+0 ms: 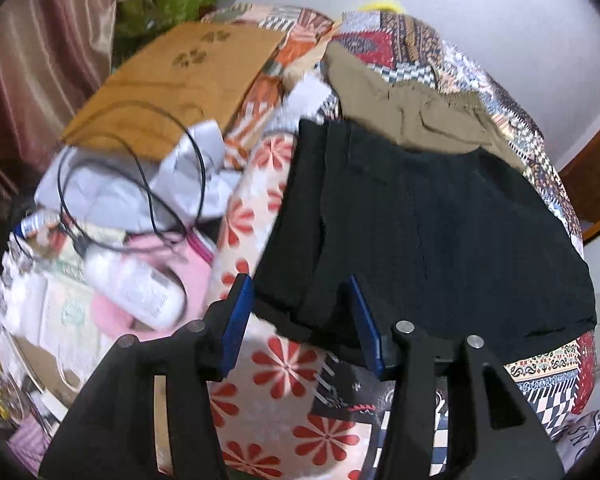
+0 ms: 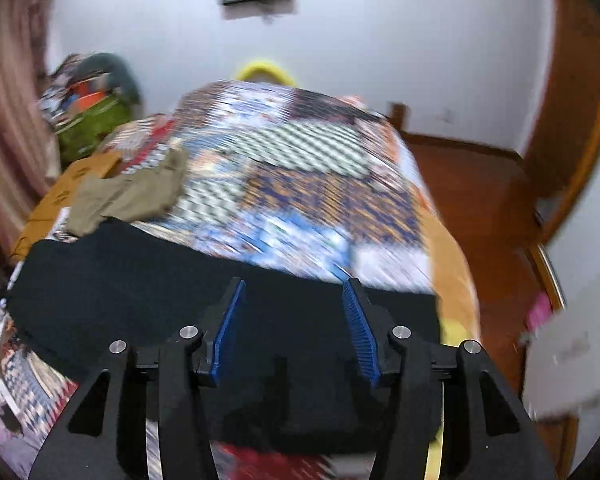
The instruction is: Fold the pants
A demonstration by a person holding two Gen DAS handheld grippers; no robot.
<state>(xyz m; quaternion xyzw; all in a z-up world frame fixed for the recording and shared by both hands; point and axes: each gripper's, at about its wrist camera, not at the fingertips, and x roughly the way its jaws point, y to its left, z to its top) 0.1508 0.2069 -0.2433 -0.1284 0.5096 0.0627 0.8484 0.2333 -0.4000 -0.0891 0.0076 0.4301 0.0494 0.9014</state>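
In my left wrist view, going from the left edge, I see a white bottle [image 1: 134, 282] lying on a pink cloth [image 1: 188, 276] with a black cable [image 1: 148, 184] looped over crumpled white paper [image 1: 196, 160], and a brown cardboard sheet [image 1: 172, 80] in the upper left of the frame. At centre my left gripper [image 1: 302, 320] is released, its blue pads [image 1: 236, 320] spread on either side of the near left edge of the black pants [image 1: 440, 232], which lie folded on the patterned bedspread [image 1: 284, 364]. Olive shorts [image 1: 412, 112] lie just beyond the pants, touching their far edge. In my right wrist view the olive shorts [image 2: 132, 196] sit left of centre, and my right gripper [image 2: 294, 328] is released above the black pants [image 2: 140, 288], which fill the lower middle; the bedspread [image 2: 300, 184] is blurred
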